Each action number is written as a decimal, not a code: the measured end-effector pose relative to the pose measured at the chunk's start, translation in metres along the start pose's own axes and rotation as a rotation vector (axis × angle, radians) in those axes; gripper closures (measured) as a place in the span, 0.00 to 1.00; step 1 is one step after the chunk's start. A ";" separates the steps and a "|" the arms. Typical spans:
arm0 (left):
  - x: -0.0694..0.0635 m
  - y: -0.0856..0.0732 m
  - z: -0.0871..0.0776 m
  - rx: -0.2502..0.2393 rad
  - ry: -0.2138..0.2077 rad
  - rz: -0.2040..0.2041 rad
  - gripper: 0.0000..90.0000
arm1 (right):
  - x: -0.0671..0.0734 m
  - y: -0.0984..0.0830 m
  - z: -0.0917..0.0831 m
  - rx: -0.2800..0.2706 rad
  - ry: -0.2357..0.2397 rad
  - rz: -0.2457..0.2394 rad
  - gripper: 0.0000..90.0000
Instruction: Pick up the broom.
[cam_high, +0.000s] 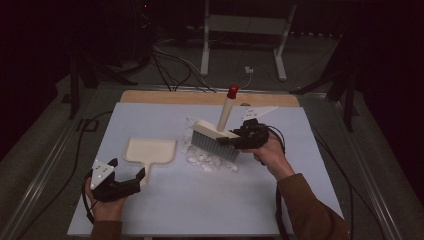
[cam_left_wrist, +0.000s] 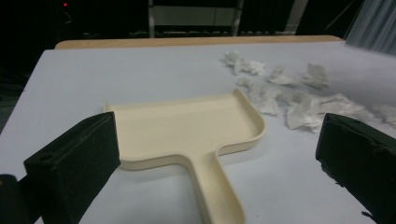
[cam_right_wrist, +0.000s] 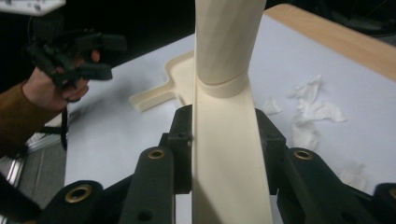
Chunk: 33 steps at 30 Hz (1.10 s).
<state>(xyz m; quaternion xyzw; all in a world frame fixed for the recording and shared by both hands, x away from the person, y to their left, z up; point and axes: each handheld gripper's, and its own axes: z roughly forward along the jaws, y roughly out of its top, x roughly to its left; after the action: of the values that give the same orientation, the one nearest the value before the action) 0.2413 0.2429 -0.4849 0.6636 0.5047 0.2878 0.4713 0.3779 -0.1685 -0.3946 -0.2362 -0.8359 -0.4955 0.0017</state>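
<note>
R gripper (cam_high: 239, 141) has its jaws clamped on the cream back of the brush (cam_high: 216, 137); in the right gripper view the block sits tight betw. both black jaws. Brush is tilted, handle w/ red tip pointing up and away, grey bristles down over the paper scraps (cam_high: 207, 159) at mid tabletop (cam_high: 165, 205). L gripper (cam_high: 127, 172) is at the near left, jaws wide apart, nothing betw. them. Cream dustpan (cam_high: 150, 151) lies flat on the tabletop just ahead of those jaws, handle toward the person, pan part just left of the scraps, untouched.
</note>
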 end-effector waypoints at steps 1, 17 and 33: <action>0.001 -0.001 0.001 0.001 0.006 0.000 0.01 | -0.001 0.001 -0.001 -0.005 -0.008 0.001 0.75; 0.007 -0.006 -0.001 -0.033 0.057 -0.015 0.01 | -0.032 0.020 0.000 -0.043 -0.125 0.005 0.75; 0.008 -0.005 -0.001 -0.047 0.064 -0.026 0.01 | -0.067 0.025 0.012 -0.111 -0.292 0.069 0.75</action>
<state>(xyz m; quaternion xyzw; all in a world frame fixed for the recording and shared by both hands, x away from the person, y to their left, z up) 0.2413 0.2510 -0.4903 0.6362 0.5213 0.3145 0.4739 0.4503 -0.1750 -0.3955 -0.3341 -0.7899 -0.5010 -0.1155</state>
